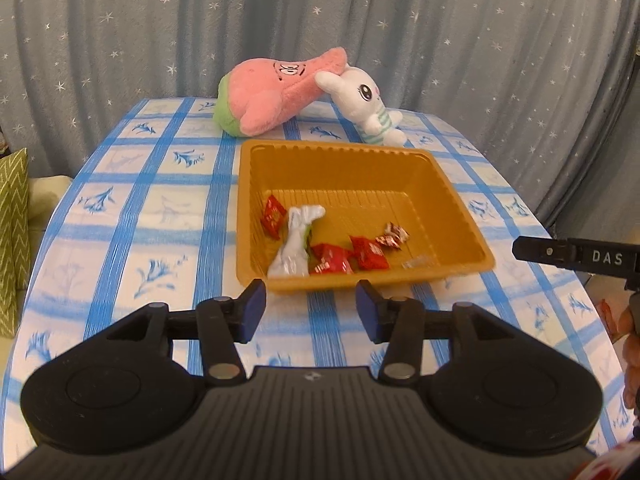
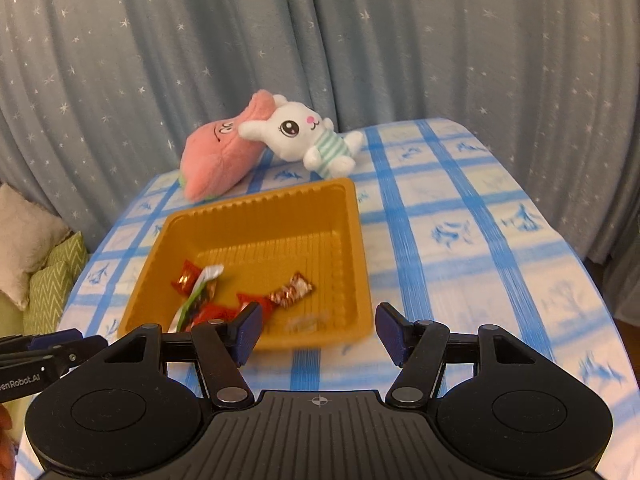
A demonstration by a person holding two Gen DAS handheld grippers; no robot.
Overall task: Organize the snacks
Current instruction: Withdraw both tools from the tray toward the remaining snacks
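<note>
- The backdrop is a grey-blue curtain (image 1: pixel 400 20) with little stars, hanging right behind the table, so this looks like a home corner setup. There's a green zigzag cushion (image 1: pixel 14 240) off to the side.
- The table wears a blue-and-white checked tablecloth (image 1: pixel 160 208). It's flat and mostly bare around the tray, so I'd guess nothing is left outside to collect.
- Two plush toys, a pink one (image 1: pixel 272 92) and a white bunny (image 1: pixel 364 100), lean on each other at the far edge. They're just decoration and well out of the work zone.
- The gold plastic tray (image 1: pixel 452 200) sits mid-table and is clearly the collecting spot.
- The snacks are all inside, bunched at the near side: a silvery white packet (image 1: pixel 296 240), red wrapped candies (image 1: pixel 368 254), a brown one (image 1: pixel 394 236), and maybe a clear wrapper by the front wall, though that's too blurry to call.
- The left gripper (image 1: pixel 310 310) hovers just short of the tray's near rim, jaws moderately apart with nothing between them.
- The right gripper (image 2: pixel 318 330) is the same deal: jaws spread a bit wider, empty, over the tray's near edge.
</note>
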